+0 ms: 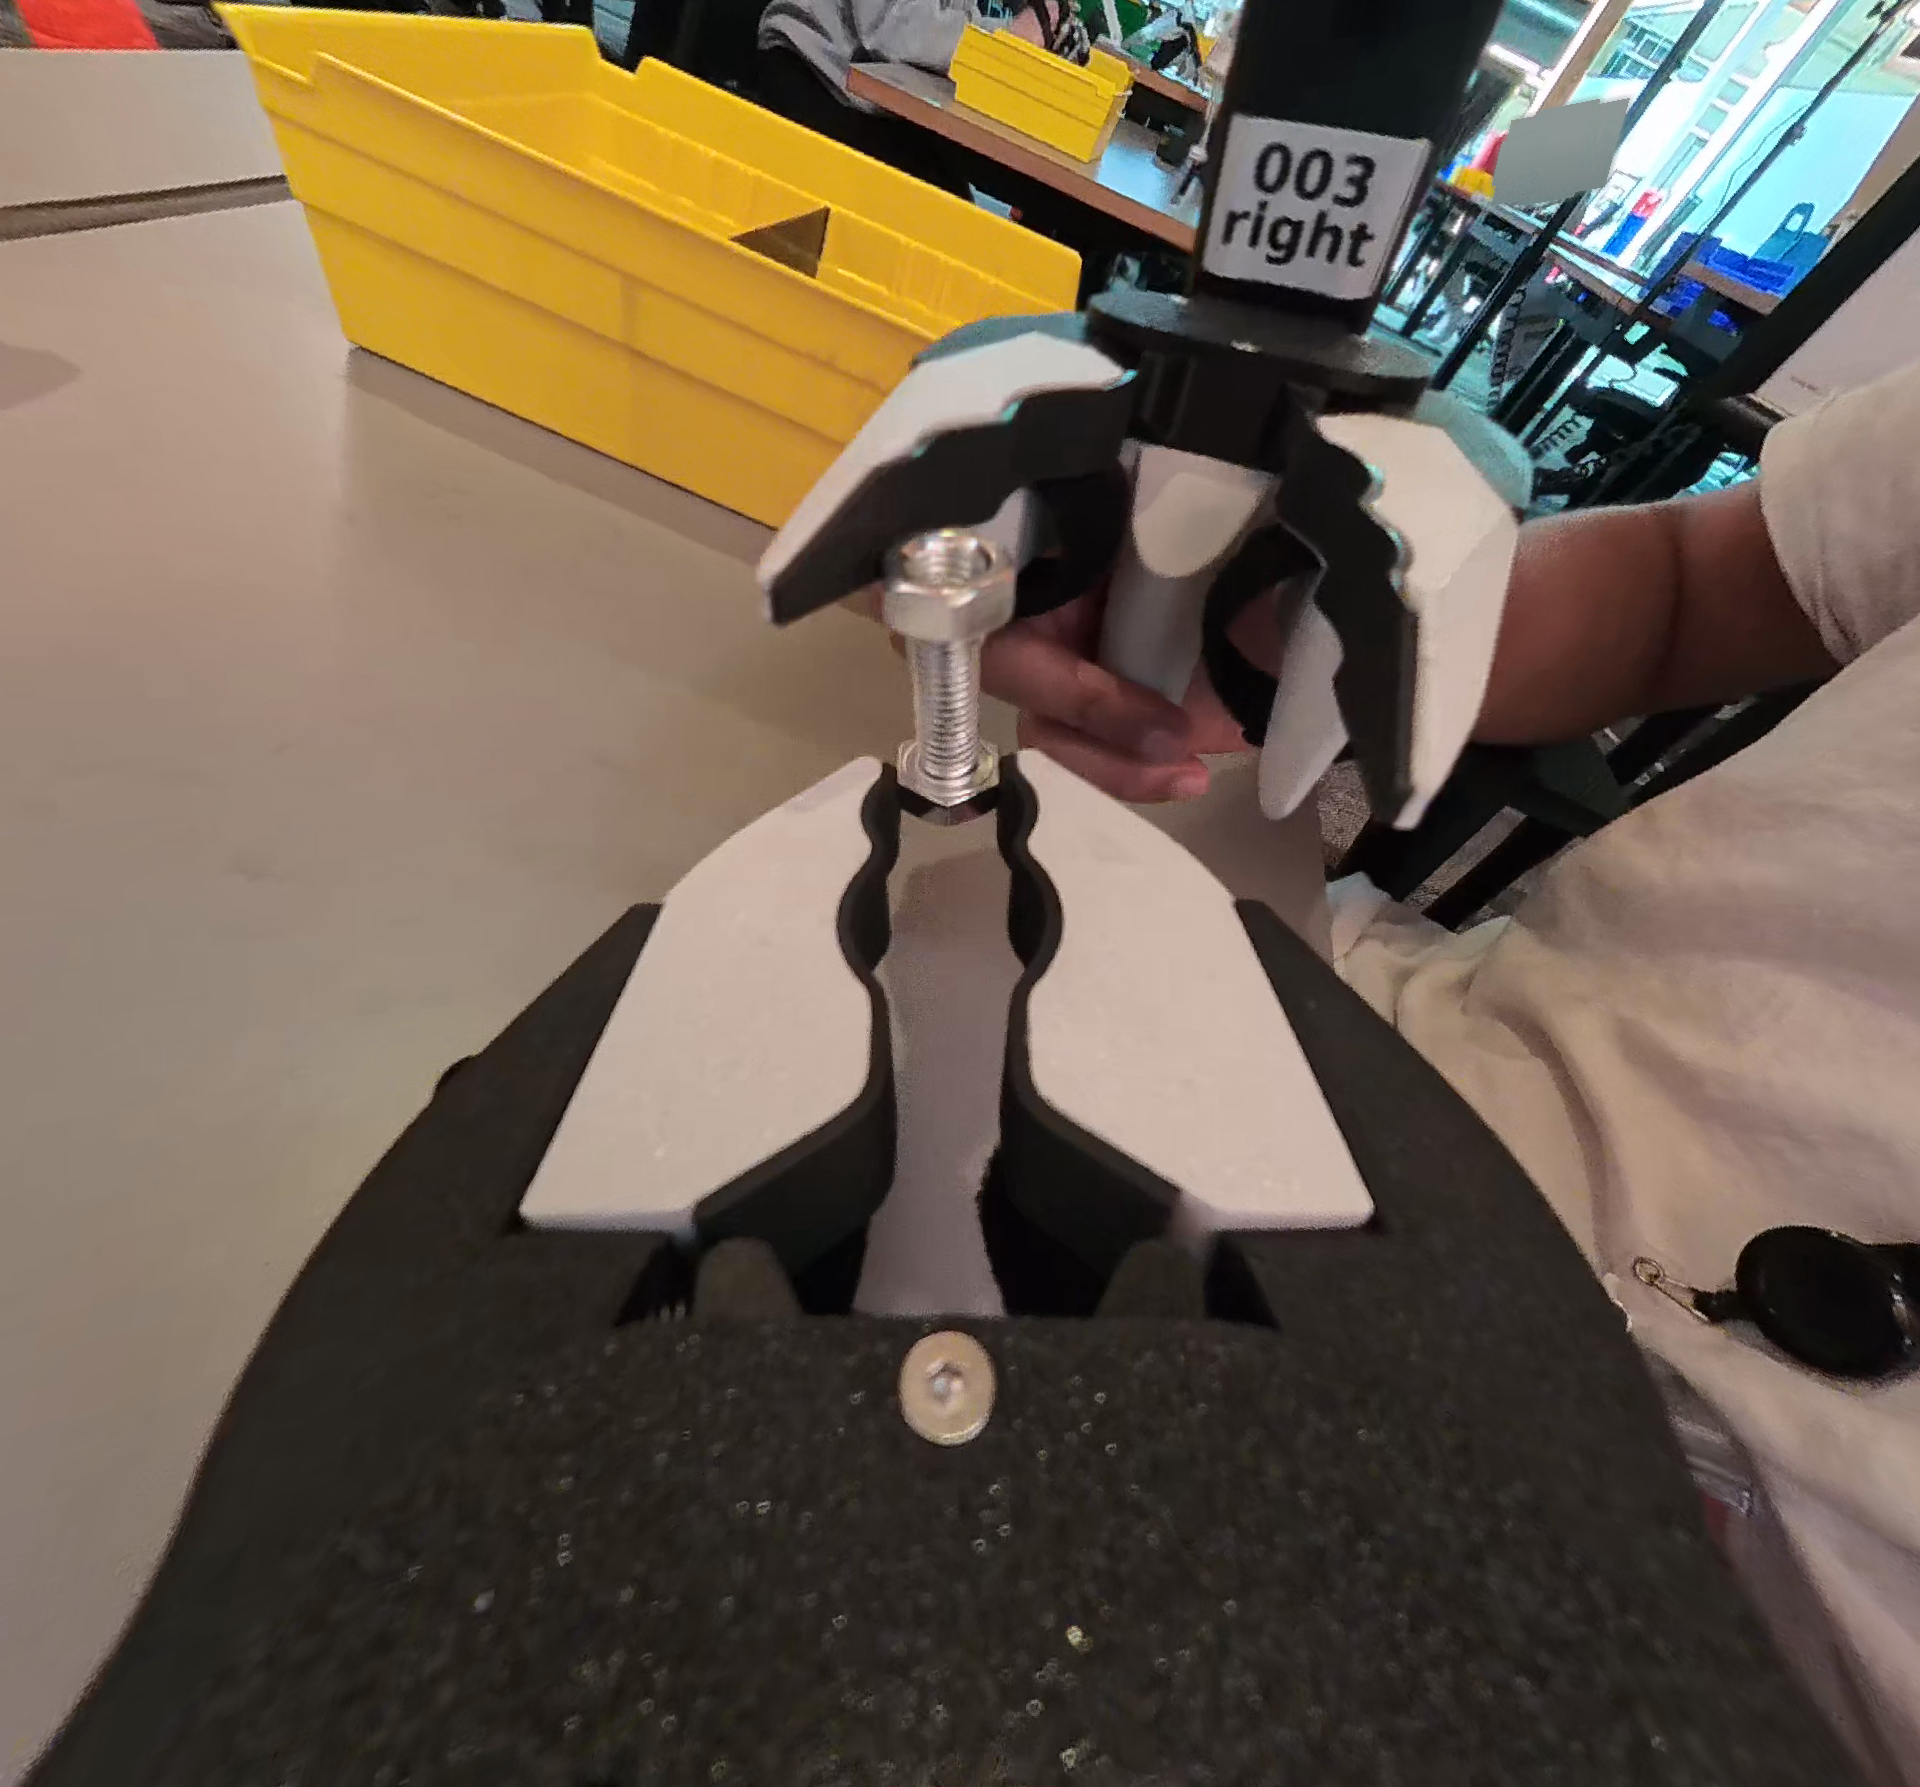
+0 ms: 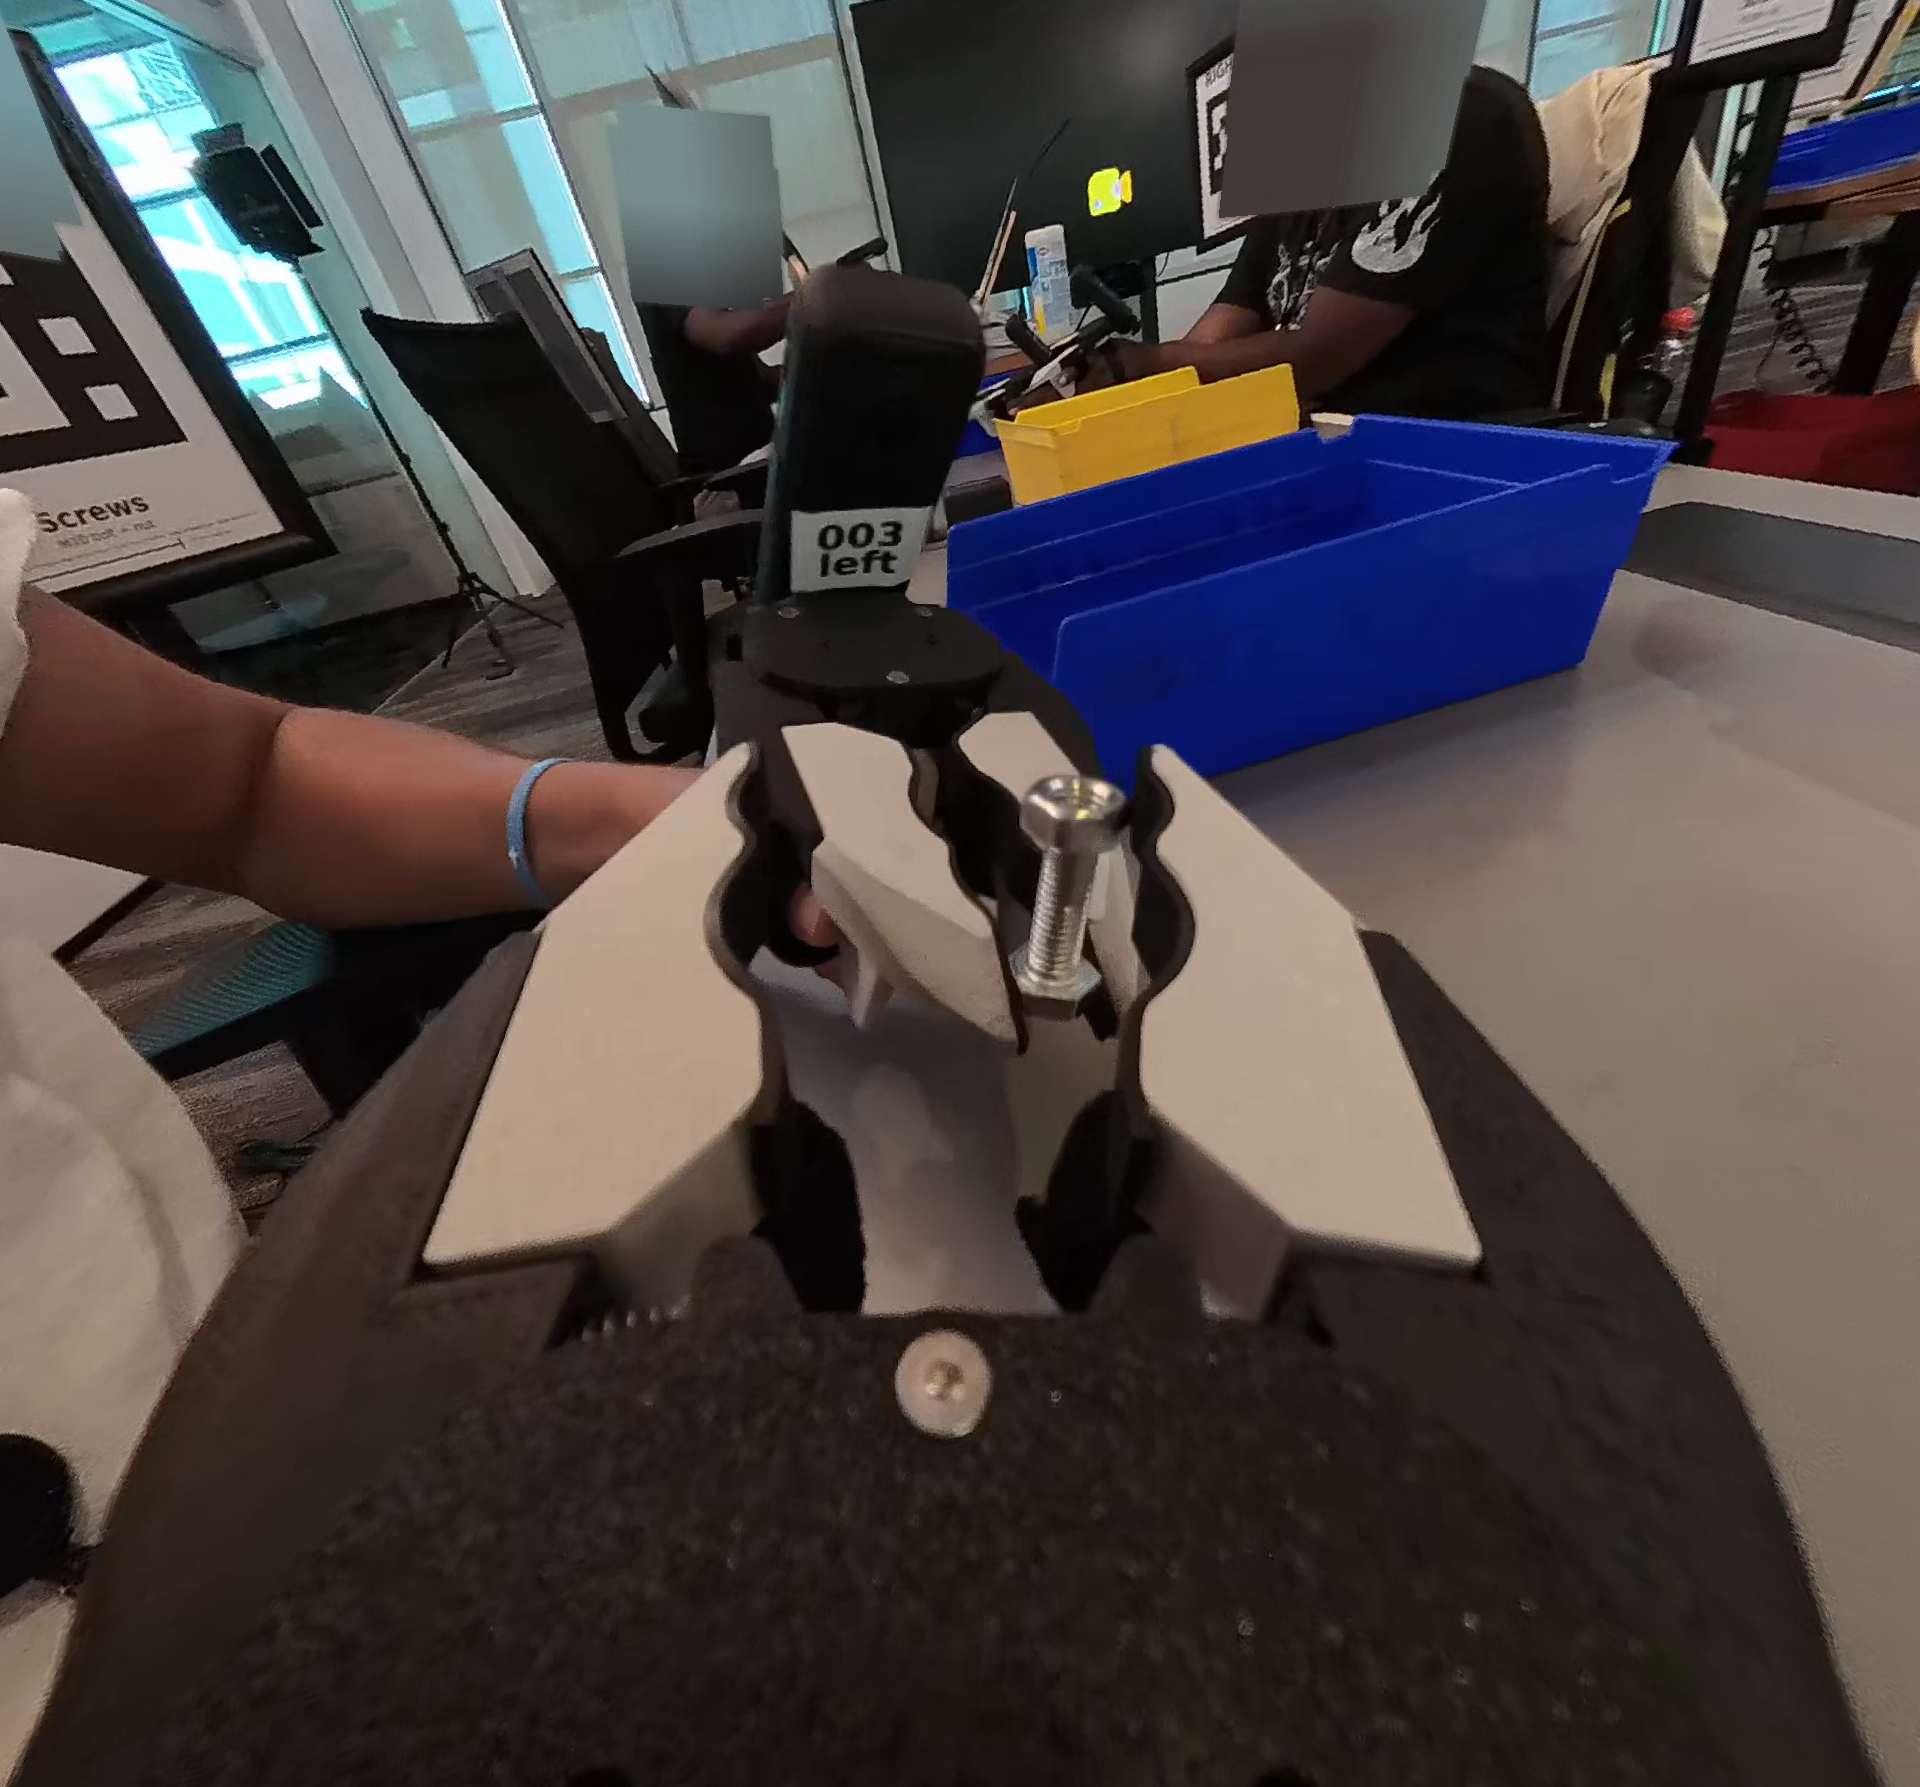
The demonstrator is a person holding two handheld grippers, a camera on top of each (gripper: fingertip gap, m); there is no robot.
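A silver bolt (image 1: 945,677) stood upright above the pale worktop (image 1: 312,698), its hex head (image 1: 948,778) at the bottom pinched between the tips of the left gripper (image 1: 948,792), whose jaws were drawn close on it, dark pads pressing the head from both sides. A silver nut (image 1: 948,589) sat on the top end of the threaded shank. The right gripper (image 2: 940,844) had its jaws spread wide around that top end; in its own view the nut lay close against the inner face of the right-hand finger (image 2: 1247,958), well apart from the other. Behind the bolt stood a yellow bin (image 1: 582,283) on the worktop, and on the other side a blue bin (image 2: 1351,594). People sat at further tables behind.
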